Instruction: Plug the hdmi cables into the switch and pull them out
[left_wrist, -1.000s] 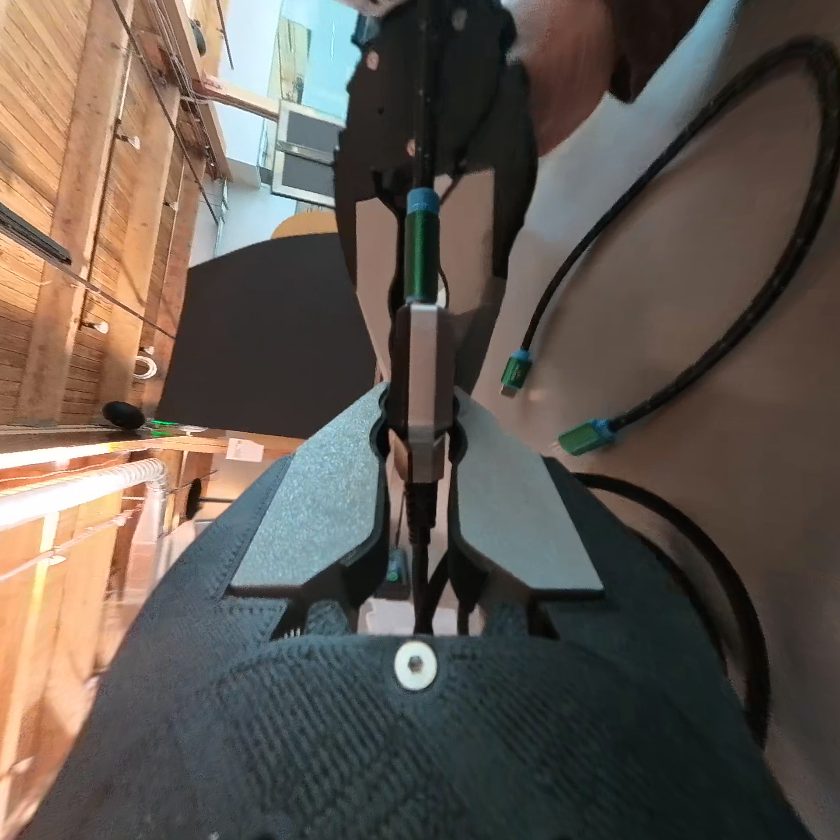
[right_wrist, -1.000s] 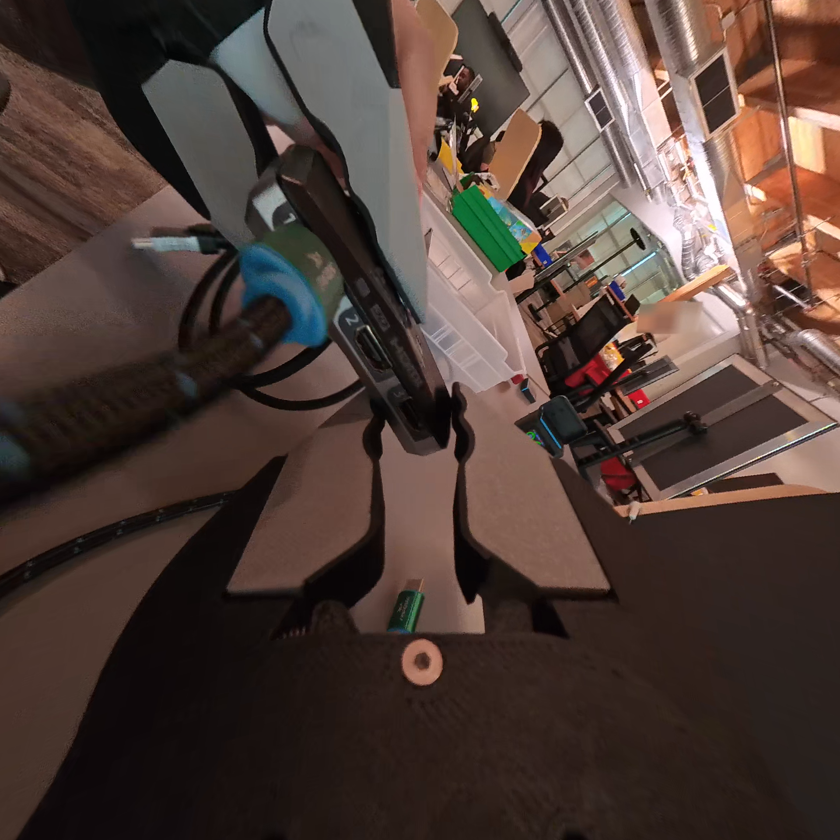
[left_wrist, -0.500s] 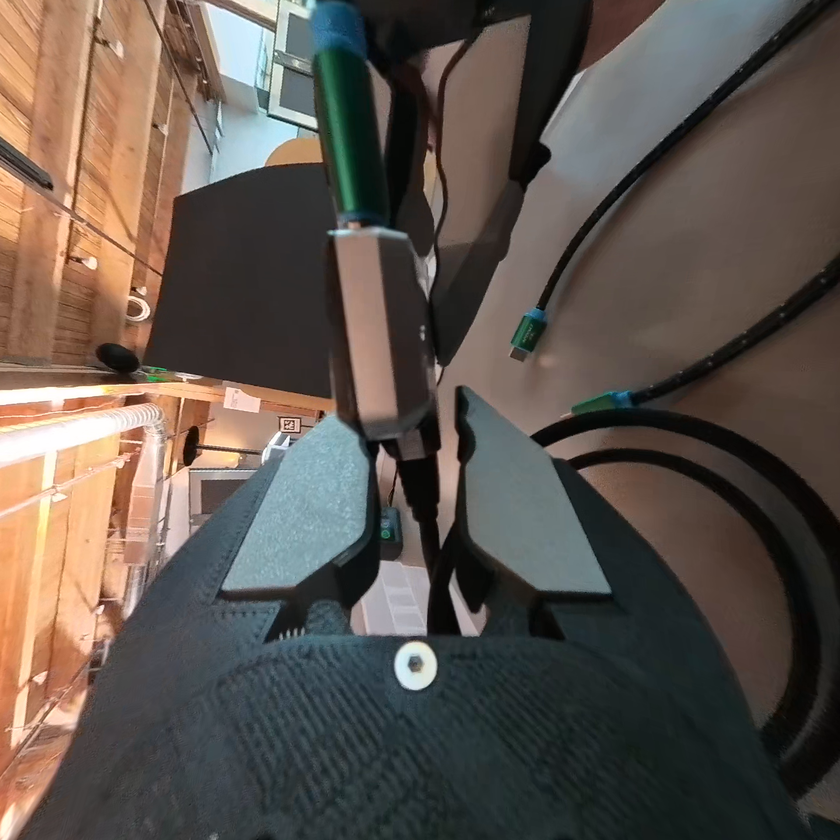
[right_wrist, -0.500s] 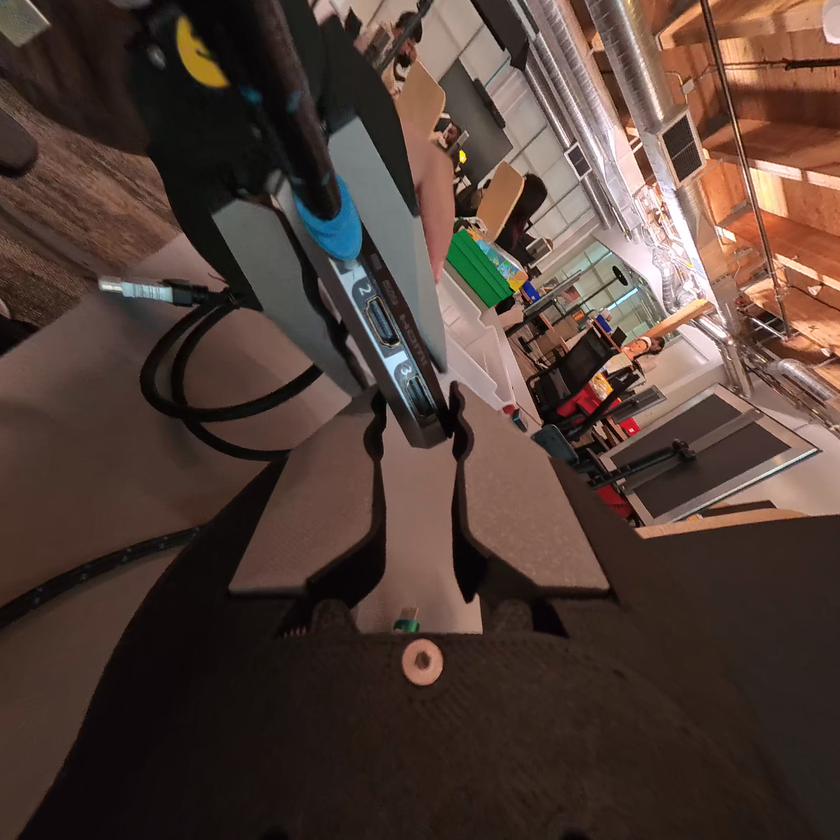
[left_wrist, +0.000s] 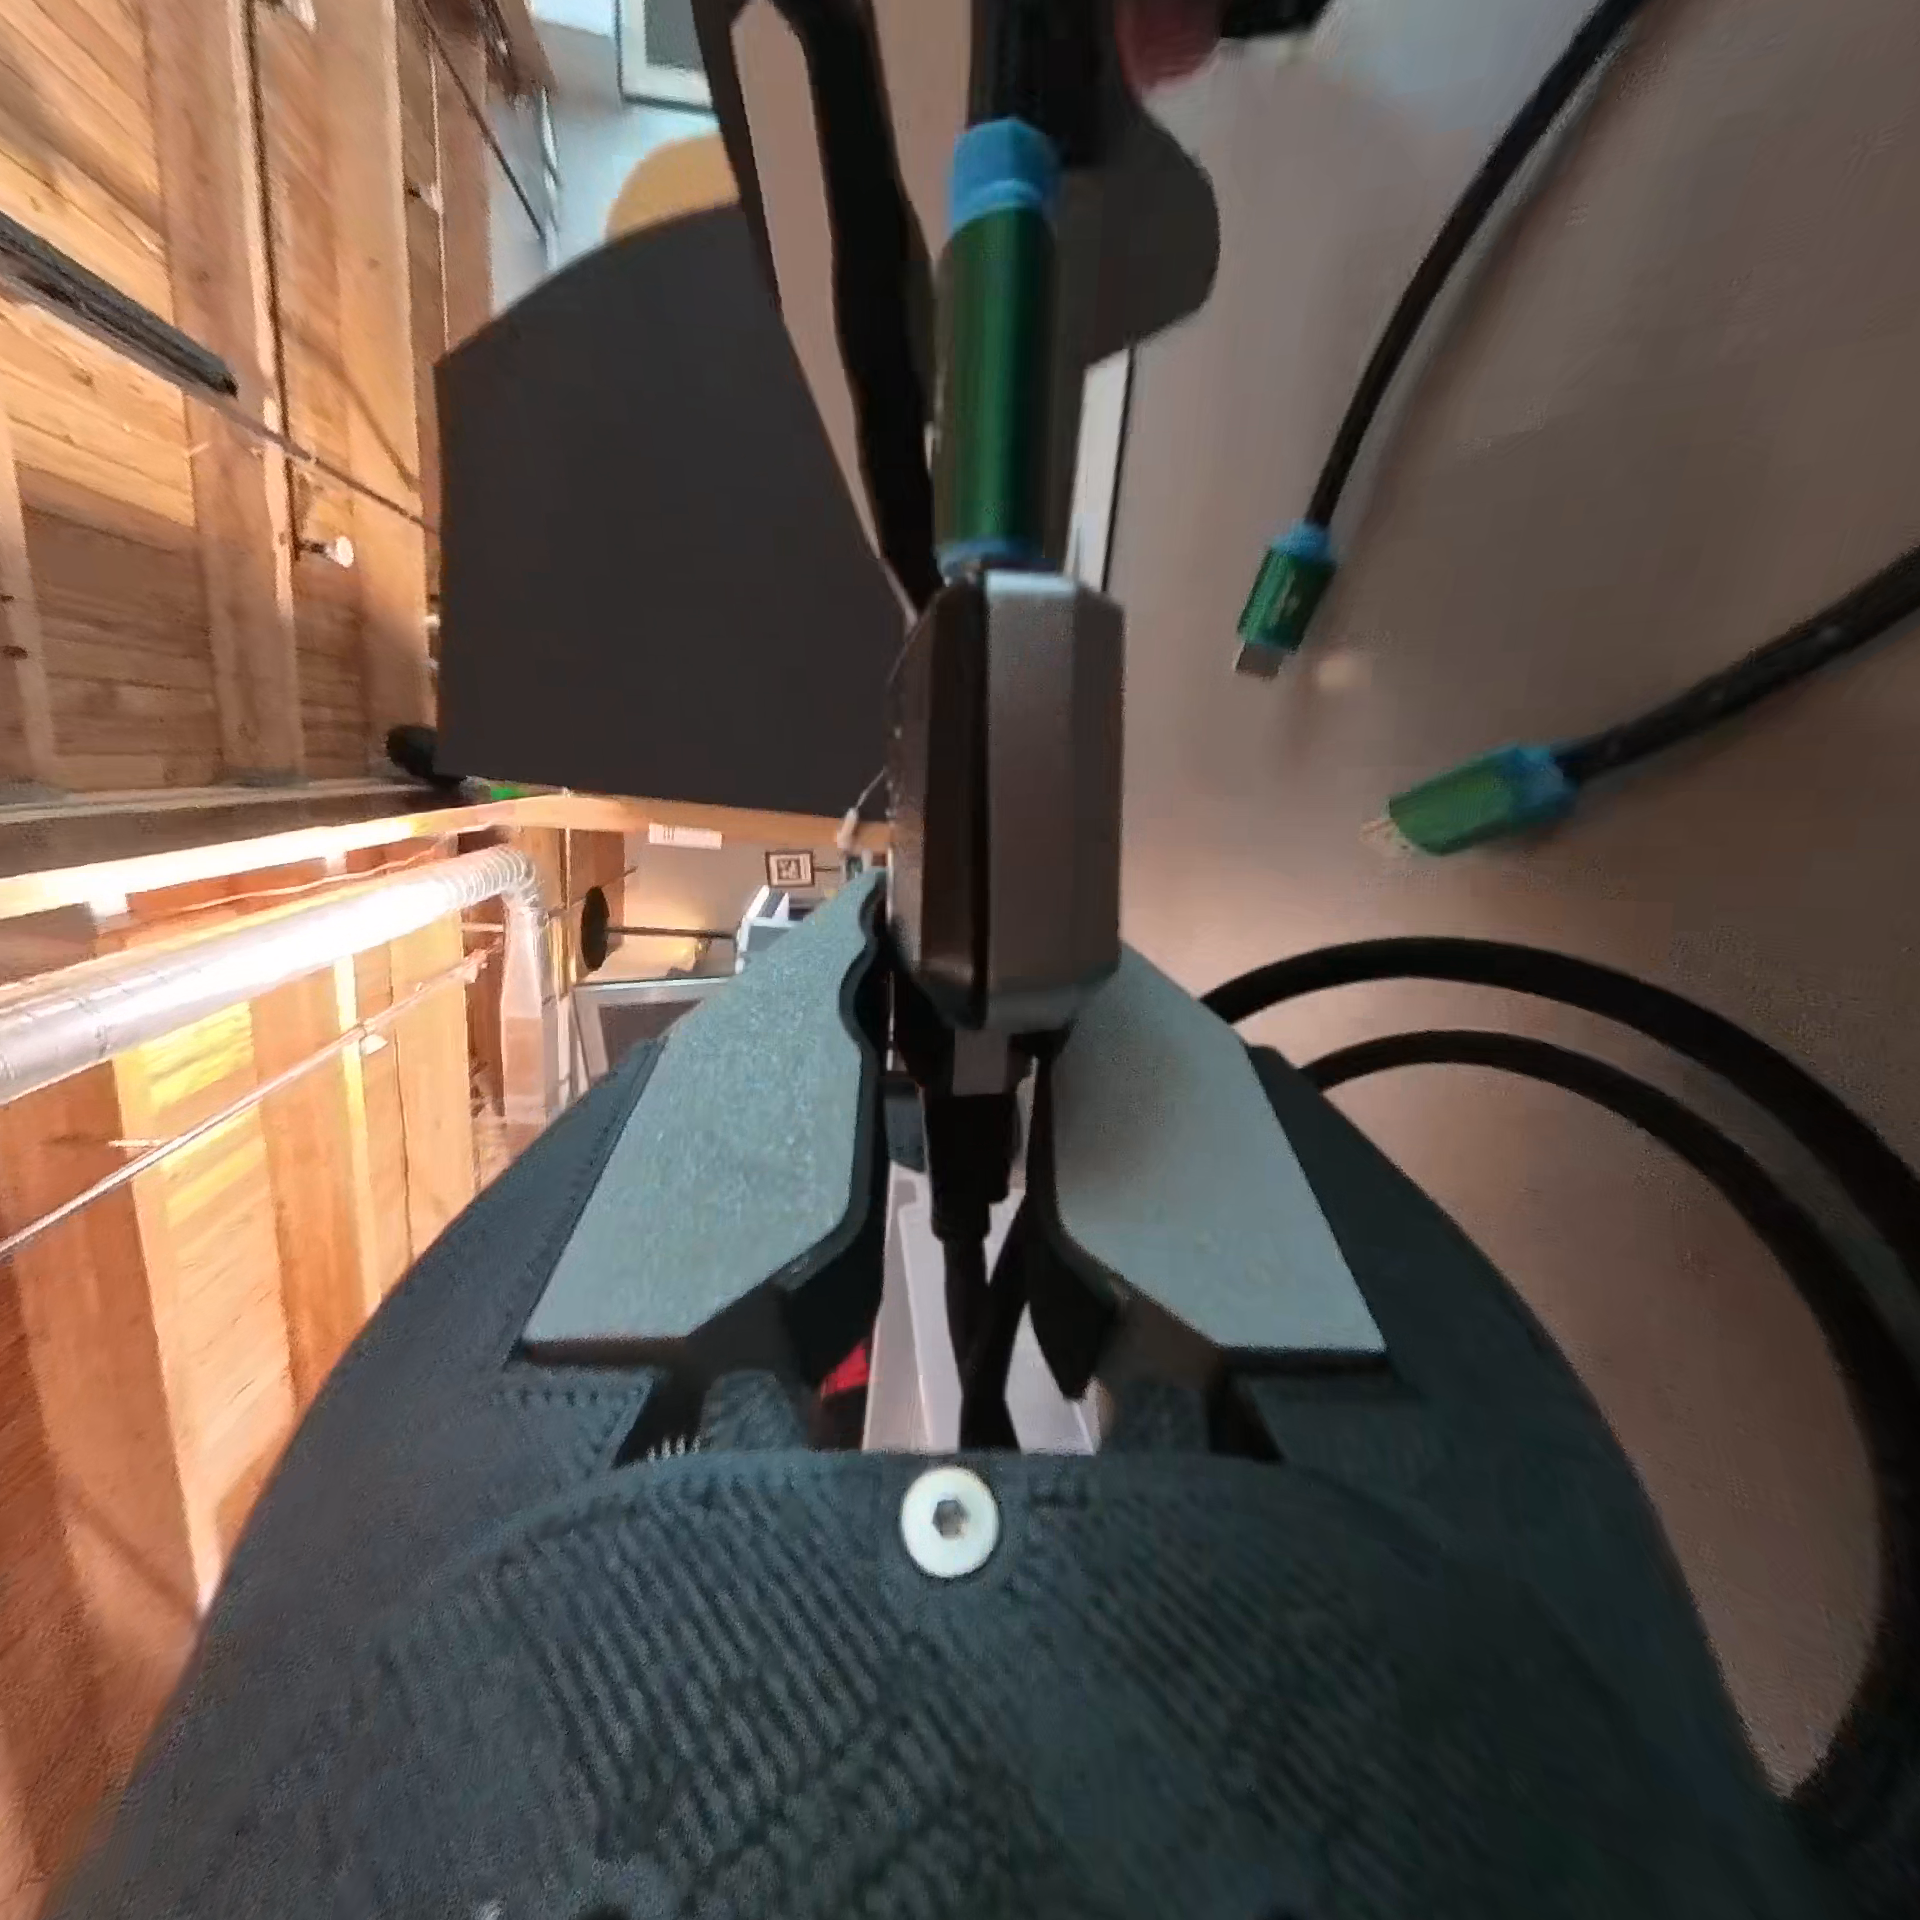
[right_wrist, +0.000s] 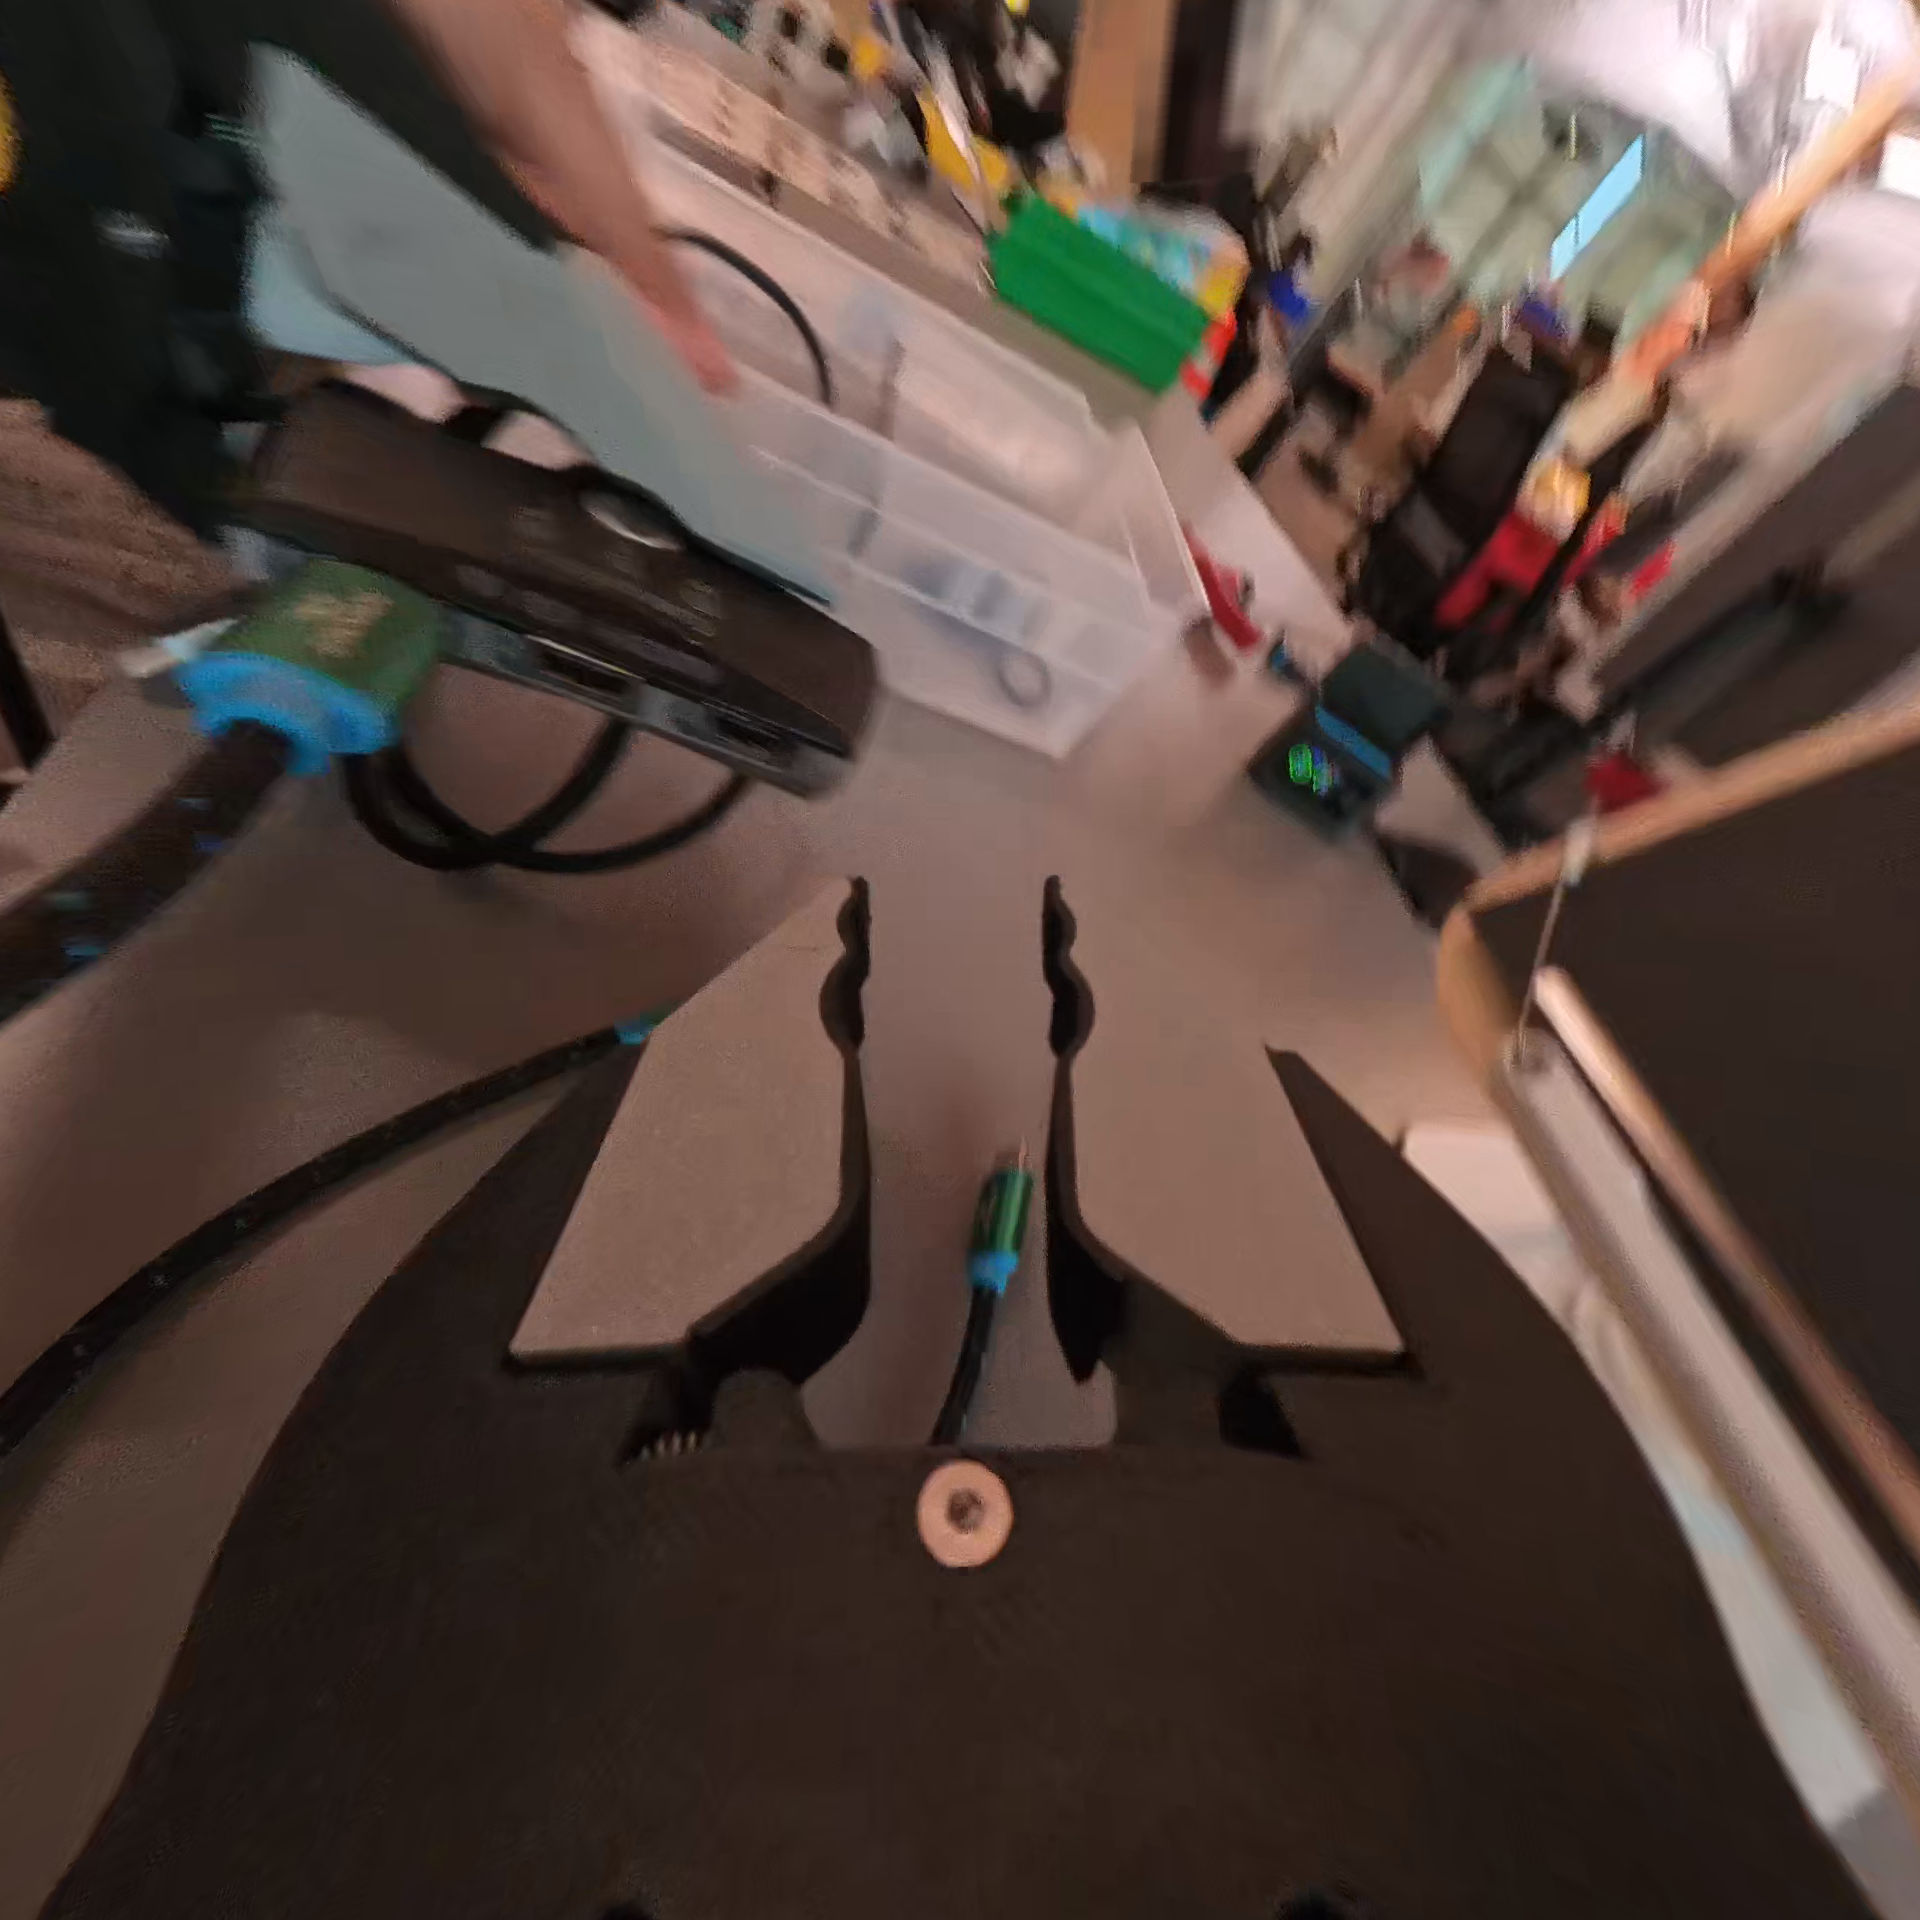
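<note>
Two gripper states are seen. The switch (left_wrist: 1003, 790) is clamped at frame centre by the left gripper (left_wrist: 987, 935). The right gripper (right_wrist: 951, 904) is held open and empty, the switch lying at upper left.

grey metal switch (left_wrist: 1013, 790), green plug (left_wrist: 995, 384) with blue collars, black braided cables (left_wrist: 1382, 343), beige table (left_wrist: 1558, 644)

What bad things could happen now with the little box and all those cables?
1. The left gripper pinches only the end of the switch, so the plugged cable might lever it loose.
2. The right gripper is open and empty above a loose plug; the blurred view suggests fast motion, so it might close off target.
</note>
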